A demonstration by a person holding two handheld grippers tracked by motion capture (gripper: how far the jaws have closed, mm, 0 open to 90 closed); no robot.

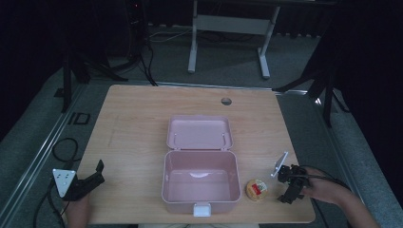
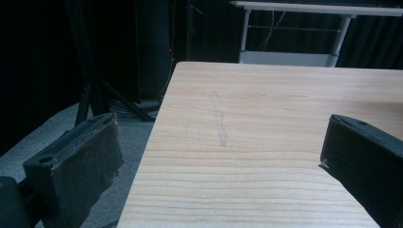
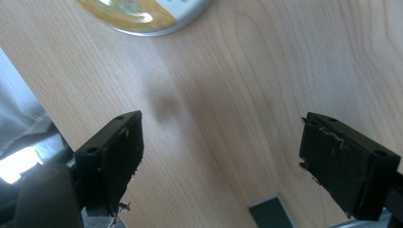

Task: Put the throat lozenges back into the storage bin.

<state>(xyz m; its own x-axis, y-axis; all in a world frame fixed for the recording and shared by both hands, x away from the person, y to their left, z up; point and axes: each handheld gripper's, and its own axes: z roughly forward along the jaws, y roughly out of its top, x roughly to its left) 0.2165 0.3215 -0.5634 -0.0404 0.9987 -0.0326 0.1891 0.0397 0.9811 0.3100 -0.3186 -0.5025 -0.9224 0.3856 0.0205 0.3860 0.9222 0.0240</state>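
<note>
My right gripper (image 3: 221,161) hangs just over the table (image 3: 247,95), its two black jaws spread wide with only bare wood between them. Ahead of them lies a small round tin (image 3: 147,14) with a yellow label, cut off by the top edge of the right gripper view, so I cannot read it; from above it looks like a little can (image 1: 256,189) lying just beside the open pink box (image 1: 200,183), between the box and my right hand (image 1: 325,189). A small dark object near the bottom edge is too cropped to identify. My left gripper (image 2: 218,156) rests at the table's near left corner, jaws also wide apart, holding nothing, well away from the box.
</note>
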